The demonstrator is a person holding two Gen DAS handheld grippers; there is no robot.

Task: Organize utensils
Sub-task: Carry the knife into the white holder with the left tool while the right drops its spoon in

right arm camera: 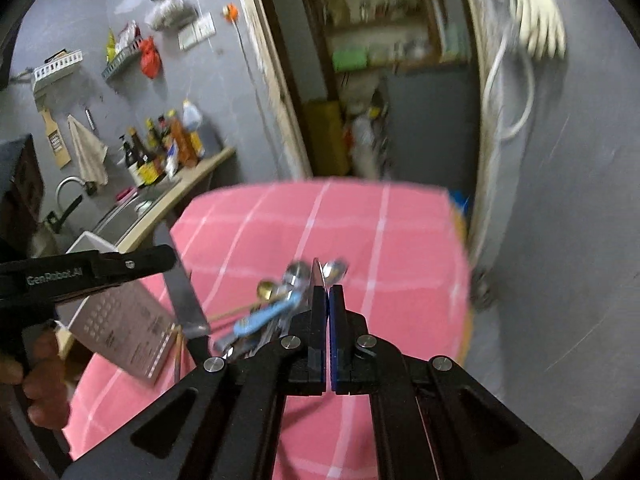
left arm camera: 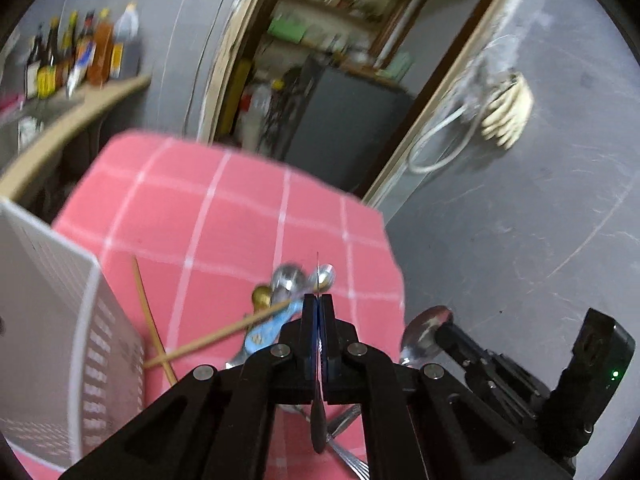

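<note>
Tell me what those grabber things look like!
Both are black, with angled linkage arms joined by round silver pins. The left gripper and right gripper each have flat black fingers lined with blue pads. The left one's side reads "GenRobot.AI" in pale letters; the right one's body shows a tiny green light.

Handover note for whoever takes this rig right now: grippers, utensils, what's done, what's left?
Left gripper: shut on a knife, held above the table.
Right gripper: shut on a metal spoon, also in the air.
Pink checked tablecloth: loose pile of spoons, a blue-handled utensil, chopsticks and a fork.
White perforated basket: beside the pile; its inside is not visible.
Done: two pieces picked.
Left: put both away, then probably the pile.
</note>
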